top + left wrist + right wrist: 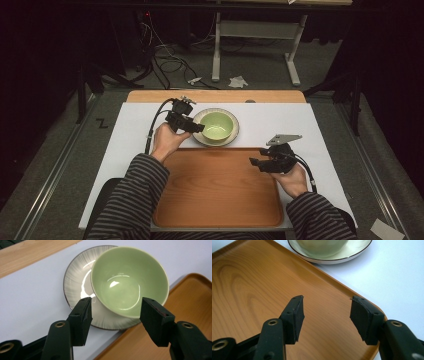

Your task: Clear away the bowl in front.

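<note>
Bowl (128, 280), glossy pale green, empty

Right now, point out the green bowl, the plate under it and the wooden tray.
green bowl (125, 287), left gripper view, inner bottom.
plate (77, 277), left gripper view, bare rim left of the bowl.
wooden tray (220, 190), high view, bare floor.

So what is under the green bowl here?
The green bowl sits on a pale, dark-rimmed plate lying on the white table cover. The bowl hides the plate's centre.
</note>
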A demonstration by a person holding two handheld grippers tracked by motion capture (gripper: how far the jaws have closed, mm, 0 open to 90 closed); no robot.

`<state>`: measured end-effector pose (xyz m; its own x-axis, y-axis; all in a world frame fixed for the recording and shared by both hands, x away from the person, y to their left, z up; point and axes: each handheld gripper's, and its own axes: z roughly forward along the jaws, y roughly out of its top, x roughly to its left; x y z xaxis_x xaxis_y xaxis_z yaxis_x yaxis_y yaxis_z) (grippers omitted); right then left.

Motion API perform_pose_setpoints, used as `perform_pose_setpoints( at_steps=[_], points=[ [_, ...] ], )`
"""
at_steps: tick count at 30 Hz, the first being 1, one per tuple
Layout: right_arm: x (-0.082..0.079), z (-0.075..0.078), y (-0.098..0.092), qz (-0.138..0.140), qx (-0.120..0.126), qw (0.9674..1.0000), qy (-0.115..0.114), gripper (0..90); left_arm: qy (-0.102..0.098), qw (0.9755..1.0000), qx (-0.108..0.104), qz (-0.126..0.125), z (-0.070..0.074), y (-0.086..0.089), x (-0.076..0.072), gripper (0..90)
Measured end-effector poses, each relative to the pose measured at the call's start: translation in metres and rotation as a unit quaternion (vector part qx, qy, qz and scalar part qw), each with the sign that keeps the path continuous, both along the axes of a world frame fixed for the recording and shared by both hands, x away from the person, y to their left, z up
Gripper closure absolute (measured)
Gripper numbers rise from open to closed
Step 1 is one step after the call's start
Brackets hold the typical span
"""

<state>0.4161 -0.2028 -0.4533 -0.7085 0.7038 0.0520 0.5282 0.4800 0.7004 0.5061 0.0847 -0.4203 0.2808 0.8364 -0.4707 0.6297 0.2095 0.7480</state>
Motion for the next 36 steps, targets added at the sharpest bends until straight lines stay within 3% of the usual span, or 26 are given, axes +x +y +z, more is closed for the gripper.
perform_pose_setpoints(
  at_steps=[10,13,17,28,36],
  points=[
    [0.001,0.001,-0.001,0.000,0.005,1.0000,0.002,46.7,0.024,0.9996,0.016,0.008,-0.008,-0.015,0.028,46.6],
    [0.002,-0.001,-0.001,0.003,0.003,1.0000,0.004,47.0,0.031,0.9986,0.041,0.015,-0.013,-0.022,0.039,46.8],
    [0.000,0.000,0.000,0.001,0.000,1.0000,0.006,47.1,0.039,0.9974,0.057,0.022,-0.019,-0.027,0.049,47.5],
    [-0.001,0.000,0.002,0.007,-0.001,1.0000,0.003,50.4,0.076,0.9948,0.056,0.040,-0.037,-0.026,0.067,59.8],
    [0.000,0.000,0.001,0.006,0.004,1.0000,-0.003,51.5,0.101,0.9930,0.042,0.046,-0.045,-0.025,0.075,70.4]
  ],
)
